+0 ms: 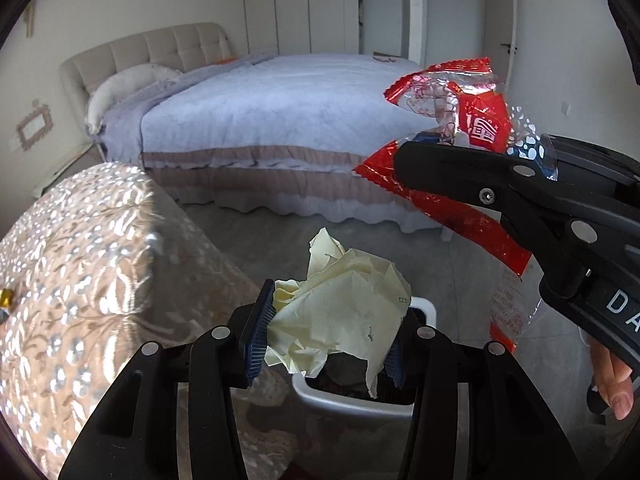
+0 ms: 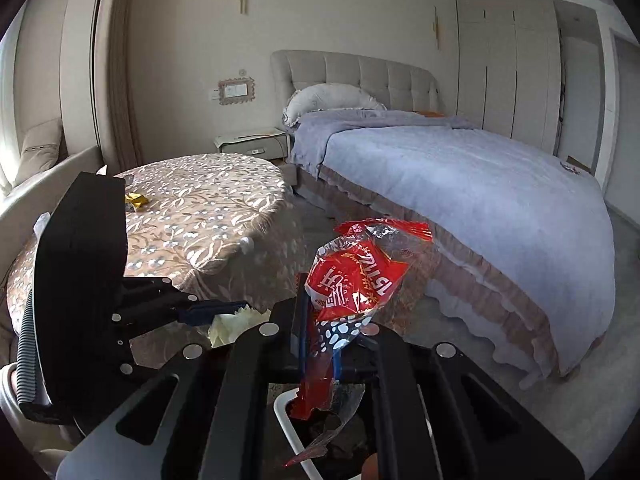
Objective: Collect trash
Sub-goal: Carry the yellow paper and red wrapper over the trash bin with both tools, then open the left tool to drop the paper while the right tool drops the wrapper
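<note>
My left gripper (image 1: 326, 330) is shut on a crumpled pale yellow paper wad (image 1: 344, 316), its blue pads pressing both sides. It hangs above a white trash bin (image 1: 356, 402) on the floor. My right gripper (image 2: 320, 344) is shut on a red and clear plastic snack wrapper (image 2: 356, 276), which sticks up from the jaws and dangles below them over the white trash bin (image 2: 284, 408). In the left wrist view the right gripper (image 1: 404, 160) reaches in from the right with the snack wrapper (image 1: 460, 108). In the right wrist view the left gripper (image 2: 240, 306) shows at the left with the paper wad (image 2: 232, 324).
A round table (image 2: 200, 208) with a floral cloth stands left of the bin, with a small gold wrapper (image 2: 136, 199) on it. A bed (image 2: 460, 184) with a blue cover fills the right and back. A bedside cabinet (image 2: 252, 142) stands by the wall. A hand (image 1: 612, 380) holds the right gripper.
</note>
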`<state>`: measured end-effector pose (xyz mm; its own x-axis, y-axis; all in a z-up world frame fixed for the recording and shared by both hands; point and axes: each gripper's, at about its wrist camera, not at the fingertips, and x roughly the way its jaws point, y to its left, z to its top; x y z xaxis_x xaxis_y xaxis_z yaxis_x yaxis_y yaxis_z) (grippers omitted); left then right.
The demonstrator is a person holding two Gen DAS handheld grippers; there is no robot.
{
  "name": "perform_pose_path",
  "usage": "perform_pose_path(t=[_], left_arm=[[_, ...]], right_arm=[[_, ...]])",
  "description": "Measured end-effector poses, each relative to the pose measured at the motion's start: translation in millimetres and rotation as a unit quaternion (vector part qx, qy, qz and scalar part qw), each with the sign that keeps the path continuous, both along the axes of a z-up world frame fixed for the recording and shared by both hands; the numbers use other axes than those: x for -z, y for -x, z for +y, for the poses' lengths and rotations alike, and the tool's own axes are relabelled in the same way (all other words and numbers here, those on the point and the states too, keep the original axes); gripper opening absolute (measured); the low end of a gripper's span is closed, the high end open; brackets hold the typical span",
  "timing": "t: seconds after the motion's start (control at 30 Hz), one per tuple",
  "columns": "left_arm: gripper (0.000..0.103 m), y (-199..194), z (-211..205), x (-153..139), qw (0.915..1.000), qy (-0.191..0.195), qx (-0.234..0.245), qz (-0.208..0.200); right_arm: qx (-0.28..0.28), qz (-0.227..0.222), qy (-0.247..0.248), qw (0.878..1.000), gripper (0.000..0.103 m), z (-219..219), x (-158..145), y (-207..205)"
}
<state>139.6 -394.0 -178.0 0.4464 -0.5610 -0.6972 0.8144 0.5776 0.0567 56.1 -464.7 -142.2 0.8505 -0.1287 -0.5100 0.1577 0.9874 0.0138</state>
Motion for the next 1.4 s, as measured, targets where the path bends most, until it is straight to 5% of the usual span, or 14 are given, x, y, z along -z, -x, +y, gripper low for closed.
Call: perform_pose_path(t=[0.53,0.83,0.97,1.03,1.1,1.4], left_arm=[[0.047,-30,-64,96,0.993,-0.077,0.054,0.071],[0.047,-46,-84,154,0.985,-0.112,0.068,0.112],[0.047,-50,-88,177,0.9794,-0.13,0.077,0.135],[0.055,-49,-90,186,0.9756,-0.135,0.084,0.152],[0.098,-49,-92,195,0.9731,-0.137,0.088,0.163],[0.098,-33,-93,191,0.9729,-0.157,0.108,0.131]], right_arm=[[0.016,0.105,-0.091,0.99,0.01,-72,102,-31],[0.029,0.18,-0.139,0.973,0.01,-92,176,-45],[0.029,0.213,-0.208,0.954,0.01,-109,219,-51],[0.037,0.224,-0.219,0.949,0.01,-113,230,-52],[0.041,0.231,-0.213,0.948,0.01,-112,234,-50],[0.027,0.229,-0.191,0.954,0.01,-107,226,-57]])
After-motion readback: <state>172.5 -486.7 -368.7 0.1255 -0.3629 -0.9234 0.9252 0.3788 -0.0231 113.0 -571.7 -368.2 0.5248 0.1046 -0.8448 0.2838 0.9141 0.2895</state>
